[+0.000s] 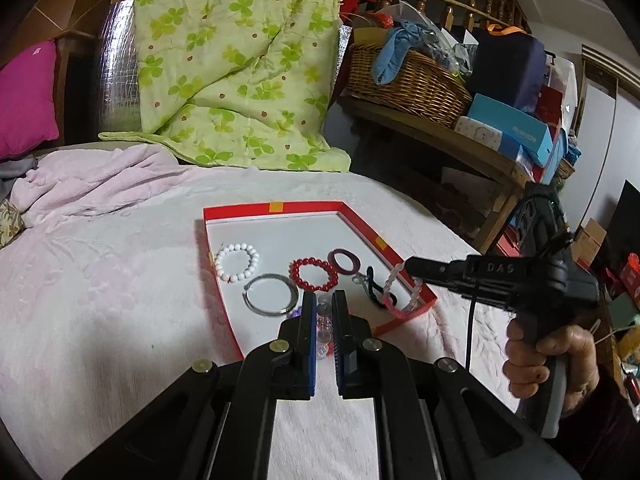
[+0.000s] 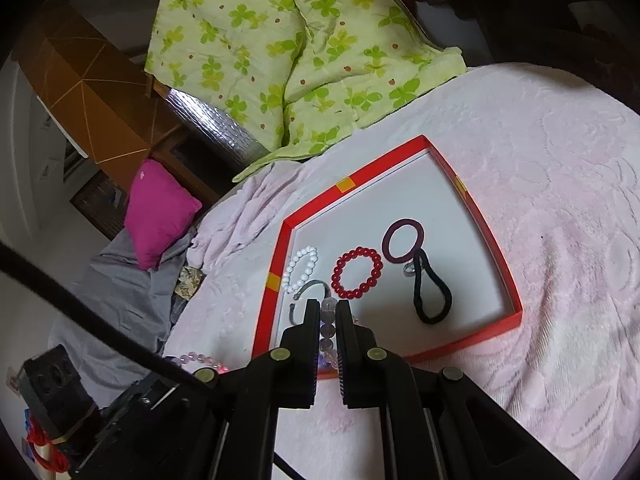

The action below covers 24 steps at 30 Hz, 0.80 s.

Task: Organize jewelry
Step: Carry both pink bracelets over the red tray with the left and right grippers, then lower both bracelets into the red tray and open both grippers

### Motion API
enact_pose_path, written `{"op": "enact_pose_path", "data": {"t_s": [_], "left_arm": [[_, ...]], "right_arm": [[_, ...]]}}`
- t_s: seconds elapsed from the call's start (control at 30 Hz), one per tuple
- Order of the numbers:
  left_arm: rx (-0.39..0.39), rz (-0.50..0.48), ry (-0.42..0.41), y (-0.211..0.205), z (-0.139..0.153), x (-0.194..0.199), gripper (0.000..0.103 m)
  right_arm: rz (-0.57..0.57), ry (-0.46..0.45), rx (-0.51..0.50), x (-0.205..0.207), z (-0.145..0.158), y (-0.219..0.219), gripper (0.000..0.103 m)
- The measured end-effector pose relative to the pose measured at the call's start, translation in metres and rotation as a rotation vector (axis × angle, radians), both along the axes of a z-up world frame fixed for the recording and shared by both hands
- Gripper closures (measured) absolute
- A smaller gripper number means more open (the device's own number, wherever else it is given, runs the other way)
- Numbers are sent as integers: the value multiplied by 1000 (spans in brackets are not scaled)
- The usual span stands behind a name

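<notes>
Both grippers [image 1: 324,300] [image 2: 329,308] pinching one pale beaded bracelet [image 2: 328,330], beads half hidden, red tray [image 2: 496,236].

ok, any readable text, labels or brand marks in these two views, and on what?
"DAS", raised letters on the right gripper body, left wrist view.
Blue box on the shelf: a white printed line, too blurred to read.
White box beside it: small cartoon print, no legible words.
Red tray: orange tape patches, no text.
Right wrist view: nothing readable.
</notes>
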State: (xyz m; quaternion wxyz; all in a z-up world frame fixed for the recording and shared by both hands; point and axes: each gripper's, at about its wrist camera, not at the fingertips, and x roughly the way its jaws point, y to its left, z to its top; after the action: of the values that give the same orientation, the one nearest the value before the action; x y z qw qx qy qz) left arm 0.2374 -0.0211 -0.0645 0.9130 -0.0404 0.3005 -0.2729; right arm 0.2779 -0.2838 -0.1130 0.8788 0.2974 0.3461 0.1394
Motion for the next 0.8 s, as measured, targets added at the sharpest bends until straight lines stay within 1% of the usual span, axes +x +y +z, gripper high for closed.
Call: {"op": "enact_pose_path", "data": {"t_s": [0.1,0.27,0.43,0.6,0.7,0.8], "left_arm": [[5,1,-6,-3,8,13,95],[-18,8,-6,-5,13,31,95],[6,2,-1,-12,11,46,95],[56,-14,7,-26,15,77,95],[74,-31,29,-37,15,97,95],[111,-45,55,-51,11,118,95]], "right_arm": [[-9,15,7,13,-4,-2,94],[-19,31,28,28,-10,-4,94],[-10,55,35,38,-19,1,94],[12,83,49,47,-29,8,94],[19,96,64,52,-34,8,94],[31,104,93,56,-39,8,94]]}}
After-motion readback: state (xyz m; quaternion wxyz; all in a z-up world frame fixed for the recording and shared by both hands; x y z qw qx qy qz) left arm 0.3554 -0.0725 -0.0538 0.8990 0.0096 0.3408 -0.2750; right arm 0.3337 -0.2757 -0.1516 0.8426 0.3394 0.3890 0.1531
